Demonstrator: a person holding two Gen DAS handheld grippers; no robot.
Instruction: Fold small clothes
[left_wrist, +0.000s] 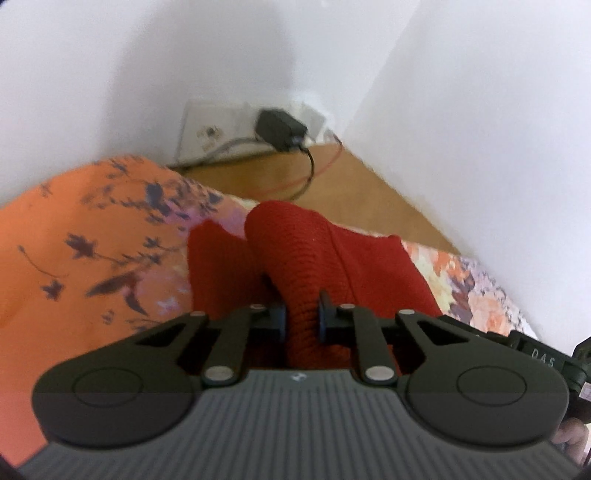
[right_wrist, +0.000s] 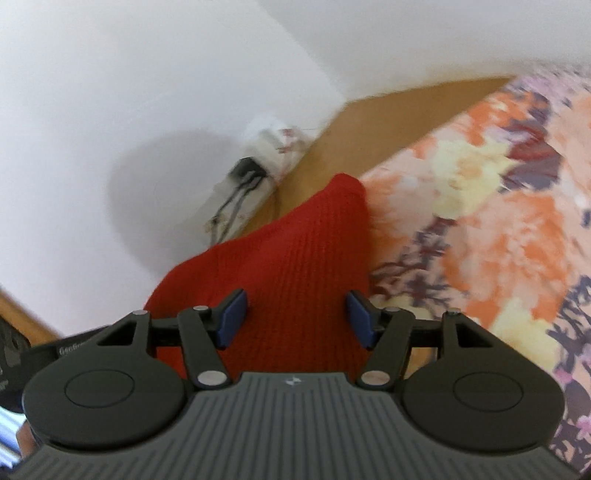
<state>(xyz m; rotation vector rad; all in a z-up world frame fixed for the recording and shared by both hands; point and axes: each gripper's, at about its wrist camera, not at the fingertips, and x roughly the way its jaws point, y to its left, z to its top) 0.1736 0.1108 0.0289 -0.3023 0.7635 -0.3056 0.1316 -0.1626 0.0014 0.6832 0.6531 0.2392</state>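
Note:
A red knit garment (left_wrist: 295, 240) is lifted above the floral bed sheet (left_wrist: 92, 240). My left gripper (left_wrist: 302, 317) is shut on a bunched ridge of it, the pads pressing the knit from both sides. In the right wrist view the same red garment (right_wrist: 295, 258) runs between the widely spread blue pads (right_wrist: 232, 319) of my right gripper (right_wrist: 295, 319), which is open; the cloth does not fill the gap. How the garment lies below the grippers is hidden.
A brown wooden ledge (left_wrist: 351, 184) runs between the bed and the white walls. A wall socket with a black adapter (left_wrist: 280, 129) and trailing cables sits in the corner, also seen as socket (right_wrist: 251, 170). The orange floral sheet (right_wrist: 498, 221) spreads to the right.

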